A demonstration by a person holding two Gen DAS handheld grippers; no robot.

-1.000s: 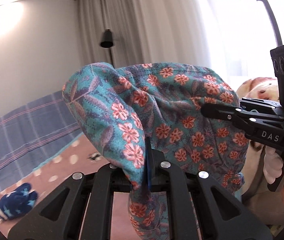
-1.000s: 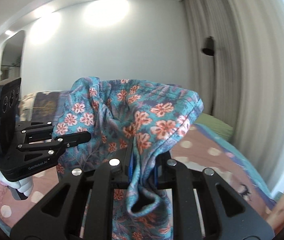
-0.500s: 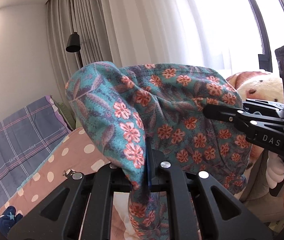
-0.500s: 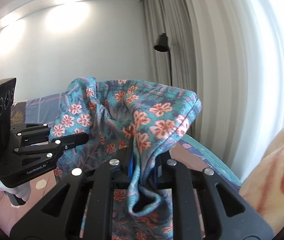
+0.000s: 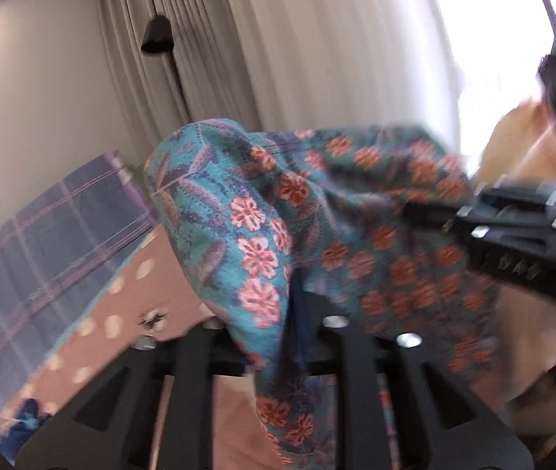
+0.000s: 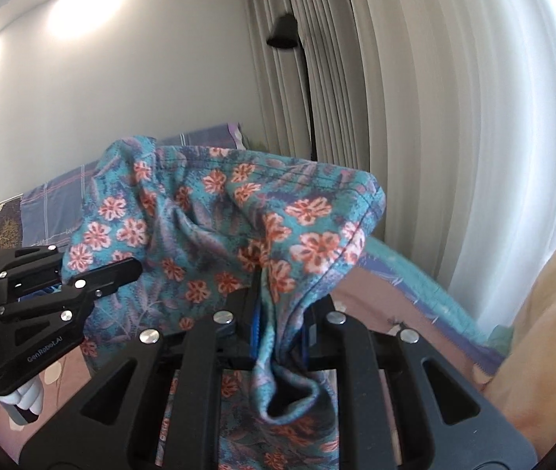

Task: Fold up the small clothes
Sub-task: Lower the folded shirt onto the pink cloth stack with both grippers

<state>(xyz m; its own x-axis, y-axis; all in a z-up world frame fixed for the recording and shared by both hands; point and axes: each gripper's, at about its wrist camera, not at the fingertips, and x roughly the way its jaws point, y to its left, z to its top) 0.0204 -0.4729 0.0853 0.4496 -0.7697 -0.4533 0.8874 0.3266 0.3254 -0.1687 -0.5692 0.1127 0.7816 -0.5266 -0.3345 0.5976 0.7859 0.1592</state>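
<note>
A small teal garment with orange flowers (image 5: pixel 262 235) hangs in the air between both grippers. My left gripper (image 5: pixel 295 313) is shut on one upper corner of it. My right gripper (image 6: pixel 279 313) is shut on the other corner, and the cloth (image 6: pixel 215 235) drapes over its fingers. The right gripper also shows at the right of the left wrist view (image 5: pixel 513 235), and the left gripper at the left of the right wrist view (image 6: pixel 42 293). The garment's lower part hangs below the frames.
A bed with a pink dotted cover (image 5: pixel 121 313) lies below. A plaid pillow (image 5: pixel 42 243) sits at its head. Curtains (image 6: pixel 434 117) and a black floor lamp (image 6: pixel 285 35) stand behind. A plush toy (image 6: pixel 552 313) is at the right. A dark blue item (image 5: pixel 23 423) lies on the bed.
Both grippers have swung with the garment held between them, so the background has shifted from the wall toward the curtains. The grips have not changed.
</note>
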